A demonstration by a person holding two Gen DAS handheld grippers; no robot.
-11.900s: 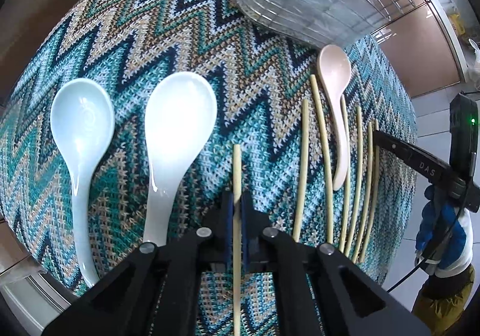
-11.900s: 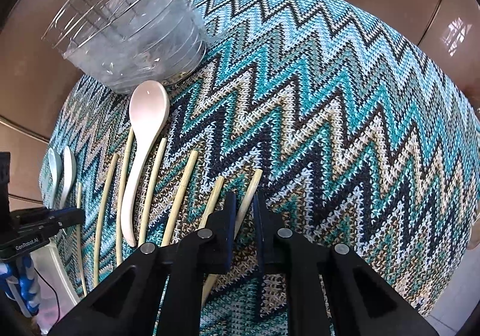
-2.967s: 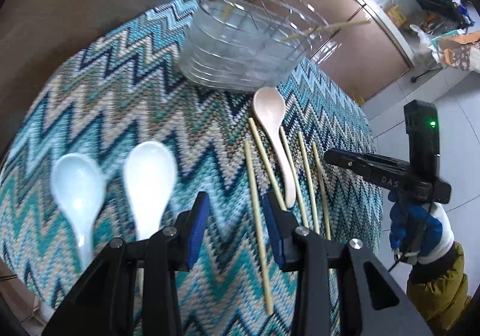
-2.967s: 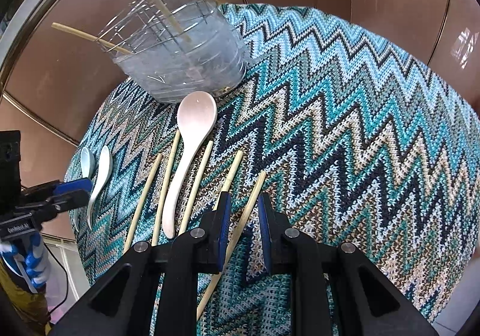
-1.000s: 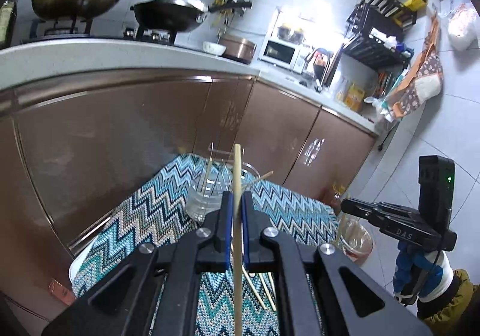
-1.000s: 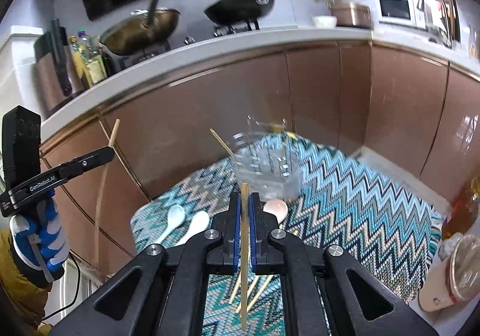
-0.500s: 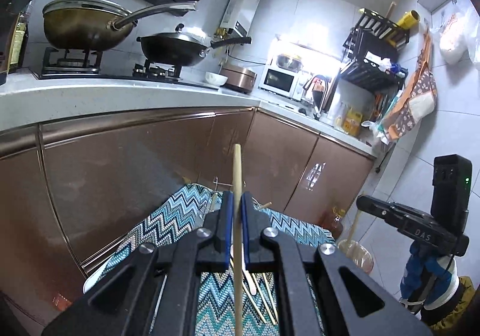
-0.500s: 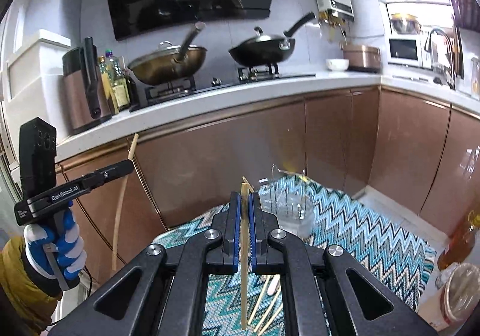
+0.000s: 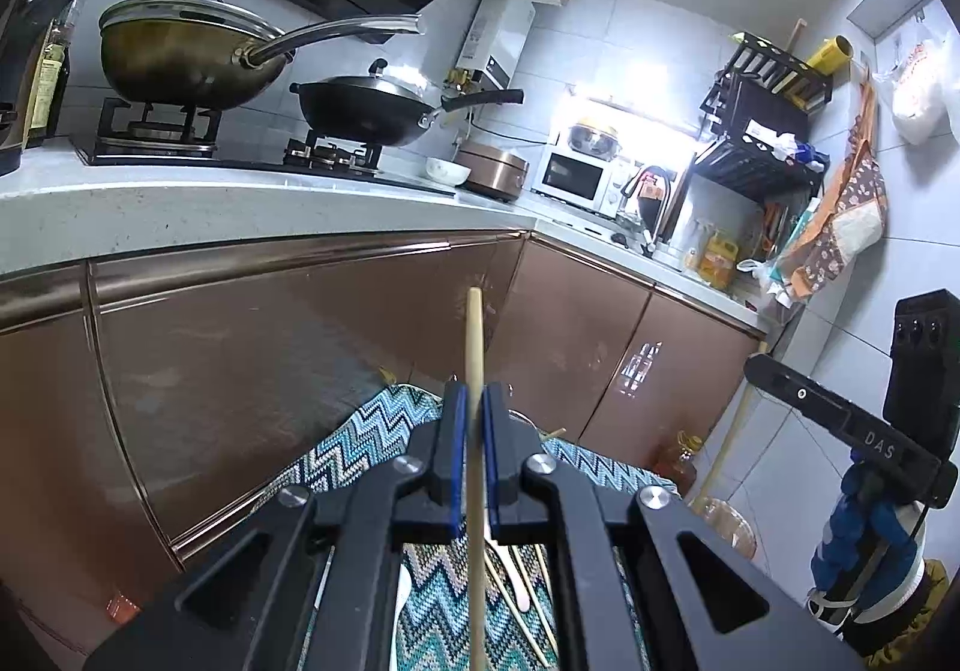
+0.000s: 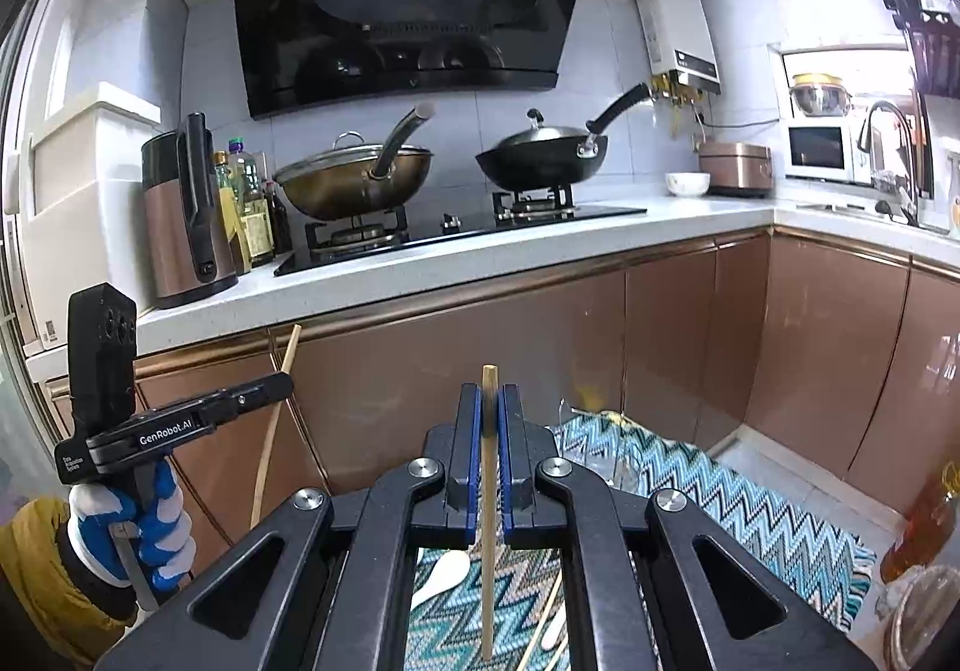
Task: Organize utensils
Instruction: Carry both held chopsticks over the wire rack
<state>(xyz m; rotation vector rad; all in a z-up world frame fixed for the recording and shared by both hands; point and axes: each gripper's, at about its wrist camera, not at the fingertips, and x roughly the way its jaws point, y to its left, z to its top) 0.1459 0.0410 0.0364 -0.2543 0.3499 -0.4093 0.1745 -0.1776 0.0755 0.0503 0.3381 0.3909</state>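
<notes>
**Both chopsticks up in the air, holder next**

Both hands have come way up since a few seconds ago, when they were down low over the zigzag cloth (image 10: 750, 497); now the cameras mostly see cabinet doors (image 9: 240, 371) and the stove counter.

Left gripper (image 9: 472, 413) has its fingers pressed together on one chopstick (image 9: 474, 347), standing upright. Right gripper (image 10: 490, 413) pinches its own chopstick (image 10: 489, 491) the same way. The clear wire holder (image 10: 591, 446) sits at the far end of the cloth, mostly hidden behind the fingers, a couple of sticks already poking out.

Tip, I'd say: come in from above, get the lower end inside the rim, then let go. One hand at a time.

Room-wise there's plenty overhead, but cabinets sit just behind the holder, and spoons (image 10: 444, 572) plus loose chopsticks (image 9: 510, 593) lie below.
</notes>
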